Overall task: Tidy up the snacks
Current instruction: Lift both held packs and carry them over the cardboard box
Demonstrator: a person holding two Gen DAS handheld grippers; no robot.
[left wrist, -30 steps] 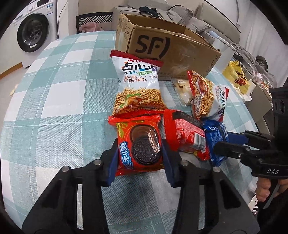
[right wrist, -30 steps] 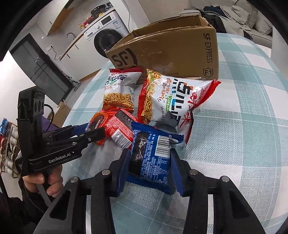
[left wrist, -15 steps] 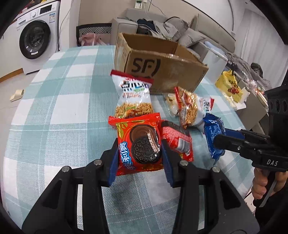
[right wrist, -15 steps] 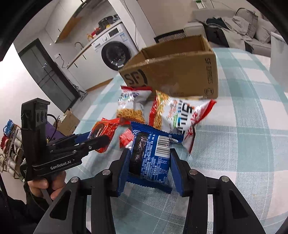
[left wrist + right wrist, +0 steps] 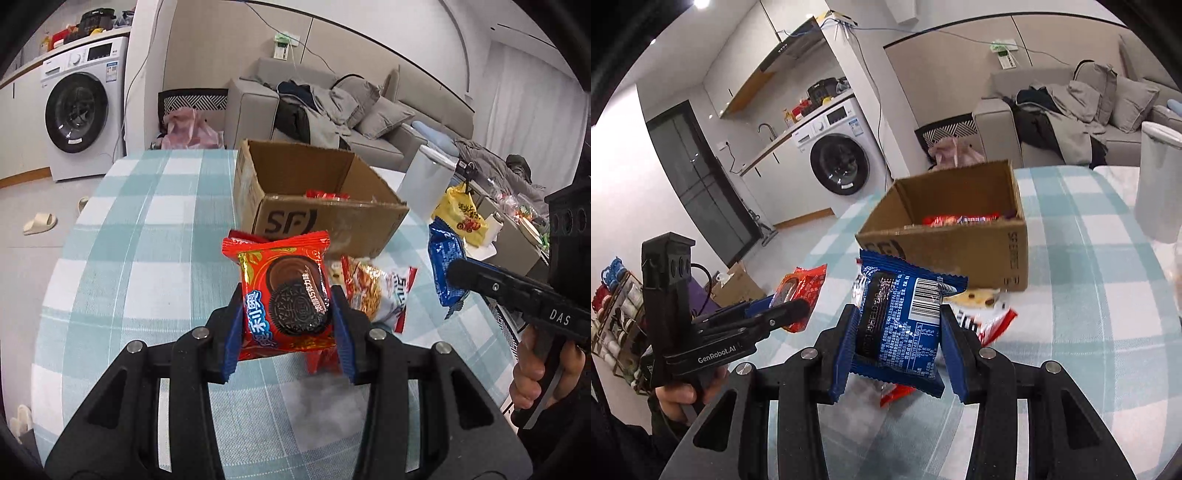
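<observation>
My left gripper is shut on a red Oreo packet and holds it lifted above the table, short of the open cardboard box. My right gripper is shut on a blue cookie packet, also lifted; that packet shows in the left wrist view too. The box holds a red packet. A noodle snack bag and another red packet lie on the table below the grippers.
The round table has a teal checked cloth. A white bin stands to the right of the box. A sofa with clothes and a washing machine lie beyond the table.
Both grippers have risen from the table with their packets and tilted up towards the box. The snacks left on the table now lie lower in both views.
</observation>
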